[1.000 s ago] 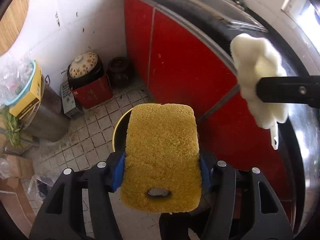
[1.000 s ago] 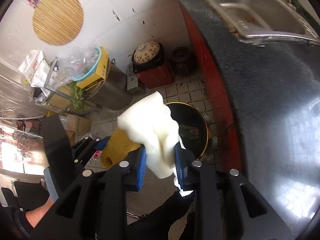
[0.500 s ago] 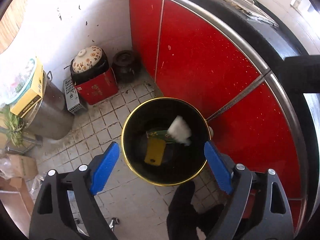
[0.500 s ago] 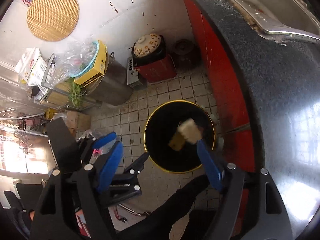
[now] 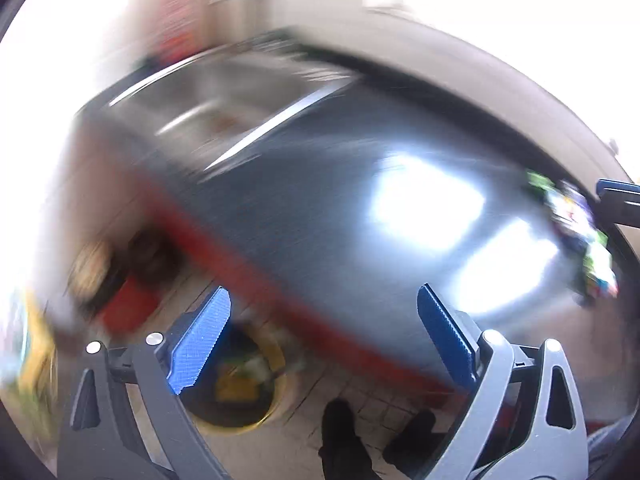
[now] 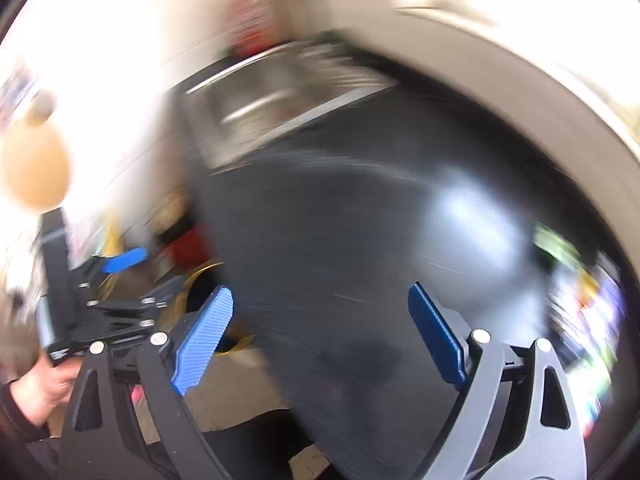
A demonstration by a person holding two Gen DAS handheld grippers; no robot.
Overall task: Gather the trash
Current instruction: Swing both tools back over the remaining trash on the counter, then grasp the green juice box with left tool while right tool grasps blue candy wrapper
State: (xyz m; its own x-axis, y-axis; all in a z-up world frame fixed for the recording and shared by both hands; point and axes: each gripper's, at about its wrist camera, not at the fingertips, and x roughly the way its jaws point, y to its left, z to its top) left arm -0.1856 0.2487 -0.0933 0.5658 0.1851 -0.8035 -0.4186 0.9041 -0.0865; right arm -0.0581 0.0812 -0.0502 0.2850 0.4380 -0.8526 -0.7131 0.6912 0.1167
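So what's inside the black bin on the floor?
In the black bin there is something yellow with pale bits on top, all blurred. The left tool's finger covers one side.

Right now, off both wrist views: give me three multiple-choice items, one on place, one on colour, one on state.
1. Where is the bin?
A. on the counter
B. on the floor below the counter
C. in the sink

2. What colour are the pads on the left fingers?
A. blue
B. red
C. white

3. What is between the right gripper's fingers?
A. a sponge
B. a wrapper
C. nothing

Key:
1 B: the left view shows it on the tiled floor, under the edge of the counter.
2 A: both pads show blue.
3 C: the jaws are opening with only the counter seen through the gap.
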